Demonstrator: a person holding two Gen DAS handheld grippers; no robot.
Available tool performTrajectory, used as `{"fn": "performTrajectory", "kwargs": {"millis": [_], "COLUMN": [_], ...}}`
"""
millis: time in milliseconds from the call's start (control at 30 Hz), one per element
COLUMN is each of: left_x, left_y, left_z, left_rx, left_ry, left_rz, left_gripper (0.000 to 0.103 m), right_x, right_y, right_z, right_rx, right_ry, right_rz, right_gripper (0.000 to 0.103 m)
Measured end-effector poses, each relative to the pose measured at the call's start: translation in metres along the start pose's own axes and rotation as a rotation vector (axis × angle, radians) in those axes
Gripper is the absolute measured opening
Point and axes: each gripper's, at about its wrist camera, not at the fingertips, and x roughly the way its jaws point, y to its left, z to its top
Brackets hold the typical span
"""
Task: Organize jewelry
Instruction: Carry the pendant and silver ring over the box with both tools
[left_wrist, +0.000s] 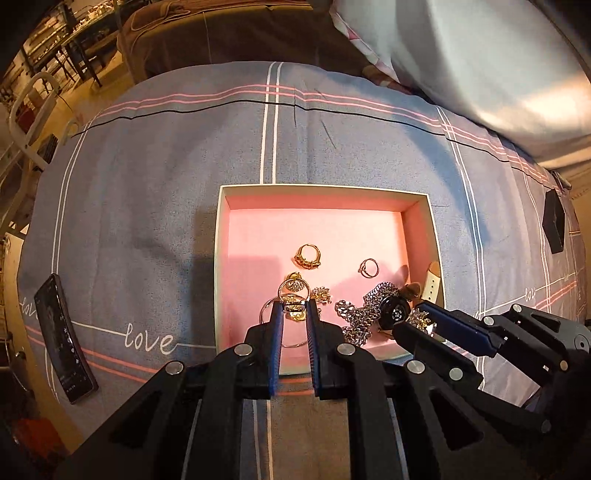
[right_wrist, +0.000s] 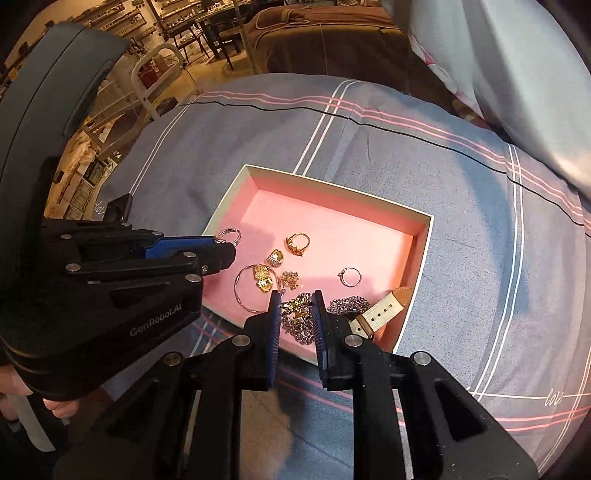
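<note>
An open box (left_wrist: 325, 189) (right_wrist: 334, 185) with a pink lining lies on the bed. My left gripper (left_wrist: 294, 308) (right_wrist: 223, 246) hangs over its near left part, shut on a silver ring (left_wrist: 295, 302) (right_wrist: 238, 236). My right gripper (right_wrist: 296, 301) (left_wrist: 412, 318) is over the near right part, shut on a small gold sparkly ornament (right_wrist: 297, 308) (left_wrist: 422, 319). Inside the box lie a gold ring with stones (left_wrist: 307, 256) (right_wrist: 297, 243), a small silver ring (left_wrist: 369, 266) (right_wrist: 350, 277), a silver chain (left_wrist: 354, 319) (right_wrist: 295, 330), a watch with a white strap (left_wrist: 434, 280) (right_wrist: 384, 310), gold heart pieces (right_wrist: 263, 277) and a thin hoop (right_wrist: 238, 291).
The bed has a grey-blue plaid cover (left_wrist: 166, 184). A dark phone (left_wrist: 62, 339) lies on it to the left of the box, and a small black box (left_wrist: 554, 225) at the far right. A pale pillow (left_wrist: 480, 55) lies behind. A hand (right_wrist: 55, 406) holds the left gripper.
</note>
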Motion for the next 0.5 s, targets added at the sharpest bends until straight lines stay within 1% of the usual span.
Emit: {"fn": "performTrajectory", "kwargs": {"millis": [500], "left_x": [0.030], "left_y": [-0.011], "left_z": [0.003], "left_rx": [0.035], "left_ry": [0.065], "left_rz": [0.026], "left_gripper": [0.012], "right_x": [0.023], "right_y": [-0.004], "right_z": [0.000], "right_rx": [-0.006], "right_ry": [0.083], "right_rz": [-0.013], "right_gripper": [0.018]}}
